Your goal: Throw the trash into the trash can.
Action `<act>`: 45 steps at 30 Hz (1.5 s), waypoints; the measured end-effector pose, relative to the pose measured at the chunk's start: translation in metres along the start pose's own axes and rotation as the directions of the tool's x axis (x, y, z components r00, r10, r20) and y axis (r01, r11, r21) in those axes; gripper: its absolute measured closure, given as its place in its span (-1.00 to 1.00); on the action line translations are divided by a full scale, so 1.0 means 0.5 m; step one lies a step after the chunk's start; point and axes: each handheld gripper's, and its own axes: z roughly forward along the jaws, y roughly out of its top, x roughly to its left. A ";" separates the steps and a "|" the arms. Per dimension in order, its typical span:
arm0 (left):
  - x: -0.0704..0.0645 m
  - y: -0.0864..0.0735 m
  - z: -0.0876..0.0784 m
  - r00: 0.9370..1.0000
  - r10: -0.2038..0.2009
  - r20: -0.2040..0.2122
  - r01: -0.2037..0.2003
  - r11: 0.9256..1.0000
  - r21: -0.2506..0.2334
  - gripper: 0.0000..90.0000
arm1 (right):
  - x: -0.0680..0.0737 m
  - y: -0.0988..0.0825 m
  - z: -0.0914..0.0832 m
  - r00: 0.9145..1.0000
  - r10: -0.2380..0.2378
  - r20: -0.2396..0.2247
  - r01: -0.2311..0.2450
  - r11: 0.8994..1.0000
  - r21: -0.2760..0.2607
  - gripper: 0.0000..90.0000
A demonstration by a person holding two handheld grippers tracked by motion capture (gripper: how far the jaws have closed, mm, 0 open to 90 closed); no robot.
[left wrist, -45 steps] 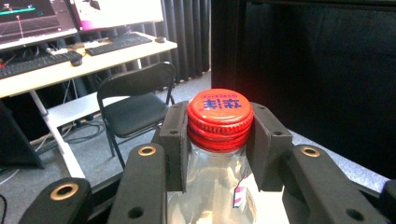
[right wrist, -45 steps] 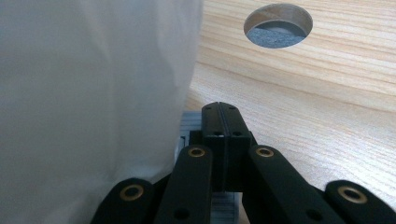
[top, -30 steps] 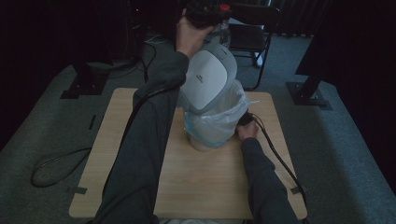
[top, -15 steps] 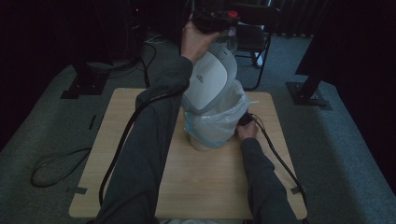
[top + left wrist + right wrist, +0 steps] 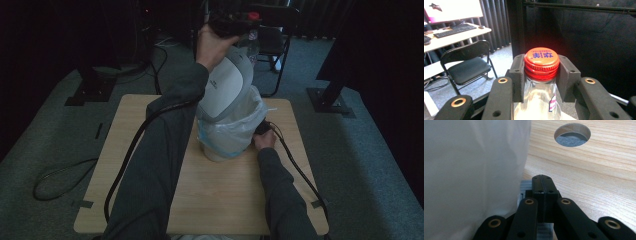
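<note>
My left gripper [image 5: 541, 68] is shut on the neck of a clear bottle [image 5: 540, 102] just under its orange-red cap [image 5: 541, 58]. In the high view the left gripper [image 5: 234, 22] is held high above a small bin [image 5: 220, 150], with the bottle [image 5: 251, 40] hanging beside the raised grey-white lid [image 5: 227, 82]. A pale plastic bag [image 5: 235, 130] lines the bin. My right gripper [image 5: 543, 182] is shut with nothing between its jaws. It rests on a grey ribbed pedal [image 5: 525, 187] at the bin's foot, right beside the bag [image 5: 474, 170]. The right gripper [image 5: 262, 129] sits at the bin's right side.
The bin stands on a light wooden table [image 5: 150, 200] with a round cable hole [image 5: 572, 134] near the right gripper. Cables [image 5: 60, 180] trail over the table and grey carpet. A black folding chair [image 5: 466, 63] and dark stand feet [image 5: 330, 102] are beyond the table.
The left hand with the bottle has drifted slightly to the right above the open bin. The right hand and the lid have not moved.
</note>
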 end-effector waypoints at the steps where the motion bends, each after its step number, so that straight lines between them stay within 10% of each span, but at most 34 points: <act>1: -0.003 0.001 0.000 1.000 0.000 0.003 0.000 1.000 -0.003 0.41 | 0.000 0.000 0.000 1.000 0.002 0.000 -0.002 1.000 -0.001 1.00; 45: -0.023 -0.069 0.017 1.000 0.005 0.021 -0.006 0.997 0.082 0.40 | 0.002 0.001 0.000 1.000 -0.006 0.007 0.006 1.000 0.002 1.00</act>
